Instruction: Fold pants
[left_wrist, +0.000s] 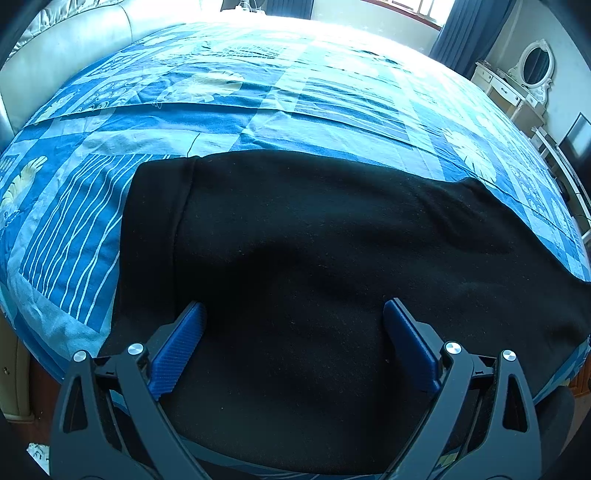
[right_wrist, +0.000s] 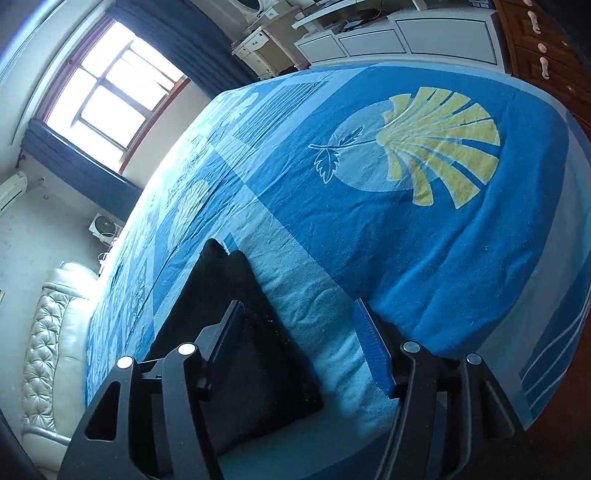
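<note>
Only the left wrist view took in the whole spread of the black, fuzzy fleece pants (left_wrist: 314, 277), lying flat along the near edge of the bed, their banded end toward the bed's left side and lint speckled over the nap. The left gripper (left_wrist: 295, 332) hung over them with its ribbed blue pads (left_wrist: 177, 347) released and wide apart, nothing pinched between. The right wrist view caught just one dark corner of the pants (right_wrist: 236, 314), passing under the left-hand finger of the right gripper (right_wrist: 299, 339), whose pads stood parted and released, with pale blue bedding showing in the gap. That view alone showed the big yellow fan-shaped leaf print (right_wrist: 439, 147) on the blue terry-like patchwork bedspread (right_wrist: 369, 229), the sunlit window (right_wrist: 107, 85) and the tufted cream leather headboard (right_wrist: 48, 350). The left view alone showed a white dressing table with an oval mirror (left_wrist: 535, 70) beyond the bed's far right corner.
</note>
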